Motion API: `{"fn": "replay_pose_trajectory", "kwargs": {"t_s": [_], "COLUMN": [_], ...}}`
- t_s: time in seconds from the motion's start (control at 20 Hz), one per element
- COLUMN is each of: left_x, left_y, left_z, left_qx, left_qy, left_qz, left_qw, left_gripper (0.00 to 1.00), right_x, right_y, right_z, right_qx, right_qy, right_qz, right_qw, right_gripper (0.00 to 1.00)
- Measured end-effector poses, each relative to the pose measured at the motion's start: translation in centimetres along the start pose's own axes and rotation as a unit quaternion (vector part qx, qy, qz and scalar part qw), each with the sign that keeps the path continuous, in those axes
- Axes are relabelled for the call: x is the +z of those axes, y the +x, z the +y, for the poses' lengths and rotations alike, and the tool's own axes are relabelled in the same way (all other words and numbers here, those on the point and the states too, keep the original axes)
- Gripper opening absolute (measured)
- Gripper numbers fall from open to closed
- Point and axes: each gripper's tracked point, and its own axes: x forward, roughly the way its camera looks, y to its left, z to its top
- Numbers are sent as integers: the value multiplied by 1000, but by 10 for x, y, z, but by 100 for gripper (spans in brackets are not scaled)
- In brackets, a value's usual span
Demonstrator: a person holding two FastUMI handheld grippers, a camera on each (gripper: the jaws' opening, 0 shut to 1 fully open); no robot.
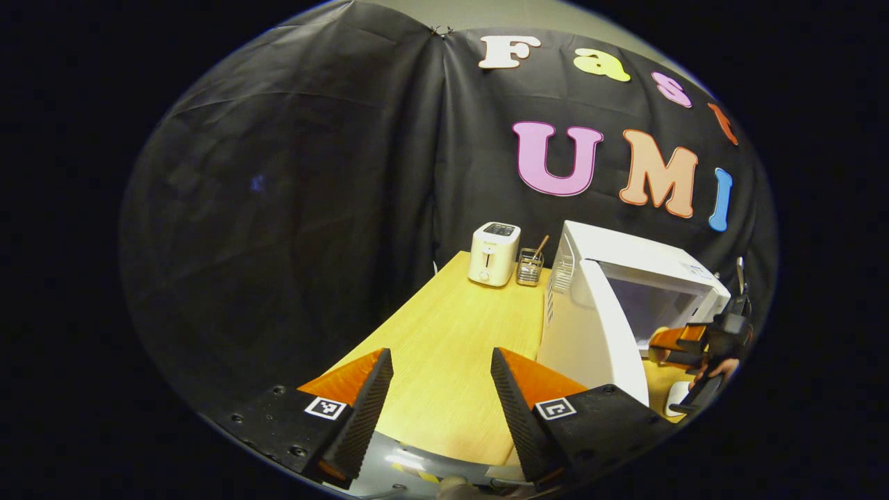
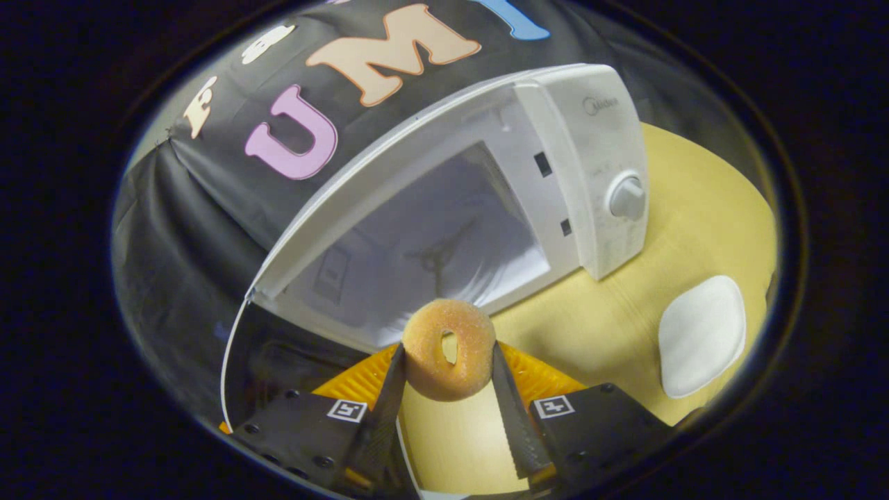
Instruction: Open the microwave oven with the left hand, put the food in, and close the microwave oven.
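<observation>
The white microwave oven [image 1: 646, 264] stands on the wooden table with its door [image 1: 590, 326] swung wide open. My left gripper [image 1: 439, 378] is open and holds nothing, low over the table to the left of the door. In the right gripper view a sugared doughnut [image 2: 449, 348] is upright between the fingers of my right gripper [image 2: 446, 361], which is shut on it. It hangs just in front of the oven's open cavity [image 2: 430, 243]. The right gripper [image 1: 684, 344] and the hand holding it appear beside the oven's opening in the left gripper view.
A white toaster [image 1: 494, 253] and a wire holder with a stick [image 1: 530, 266] stand at the table's far end. A white plate [image 2: 701, 335] lies on the table [image 2: 694, 215] right of the oven, below its control knob [image 2: 627, 197].
</observation>
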Motion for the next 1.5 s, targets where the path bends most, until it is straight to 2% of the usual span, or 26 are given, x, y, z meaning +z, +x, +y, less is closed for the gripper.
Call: {"fn": "replay_pose_trajectory", "kwargs": {"t_s": [0.5, 0.65, 0.85, 1.0, 1.05, 1.1, 1.15, 1.25, 1.5], "left_x": [-10, -15, -19, -21, -21, -22, -22, -22, -26], "left_y": [10, 15, 19, 19, 20, 21, 22, 20, 18], "left_z": [8, 6, 8, 8, 7, 8, 8, 8, 7], "left_qx": [-29, -36, -43, -47, -48, -48, -47, -46, -48], "left_qy": [13, 12, 16, 9, 7, 7, 8, 9, 2], "left_qz": [23, 33, 42, 45, 46, 47, 47, 46, 47], "left_qw": [999, 999, 998, 998, 998, 998, 998, 998, 998], "left_gripper": [83, 84, 84, 84, 84, 84, 84, 84, 84], "right_x": [11, 20, 31, 30, 30, 28, 27, 28, 21], "right_y": [83, 97, 107, 113, 114, 113, 112, 108, 83], "right_z": [23, 23, 24, 23, 20, 21, 23, 24, 18], "right_qx": [-25, -36, -46, -51, -56, -56, -51, -49, -55], "right_qy": [39, 50, 62, 67, 66, 65, 64, 57, 19], "right_qz": [-65, -94, -125, -127, -127, -125, -124, -126, -119], "right_qw": [997, 994, 989, 988, 988, 989, 989, 989, 991], "right_gripper": [67, 74, 71, 71, 83, 75, 84, 92, 91]}}
